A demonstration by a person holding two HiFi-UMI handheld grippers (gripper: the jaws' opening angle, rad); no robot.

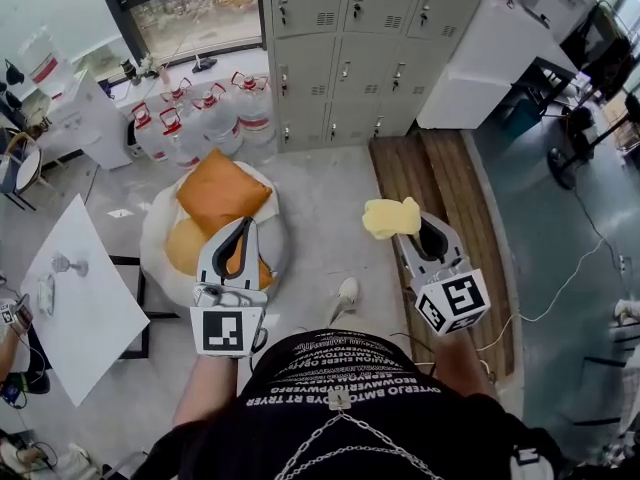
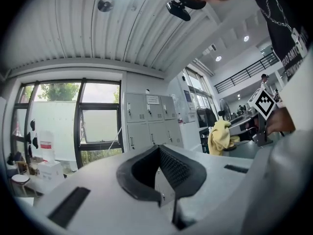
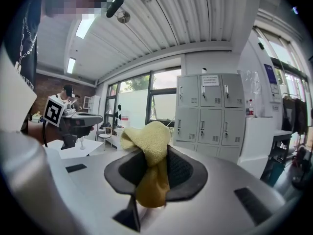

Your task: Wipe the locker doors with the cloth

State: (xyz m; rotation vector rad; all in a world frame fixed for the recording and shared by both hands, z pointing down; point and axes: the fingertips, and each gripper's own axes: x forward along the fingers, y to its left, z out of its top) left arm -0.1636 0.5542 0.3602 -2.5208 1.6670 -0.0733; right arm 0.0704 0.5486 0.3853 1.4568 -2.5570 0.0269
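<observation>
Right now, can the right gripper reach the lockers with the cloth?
Not yet, probably: the lockers stand well ahead. The floor between looks free, and the right gripper holds the cloth.

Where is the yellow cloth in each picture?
Head view: the yellow cloth is right of the middle, at the tip of the right gripper.
Left gripper view: the yellow cloth hangs at the right side, on that same gripper.
Right gripper view: the yellow cloth is in the middle, pinched between the jaws.
Shared landmark: the grey lockers, at the top in the head view and behind in both gripper views.
</observation>
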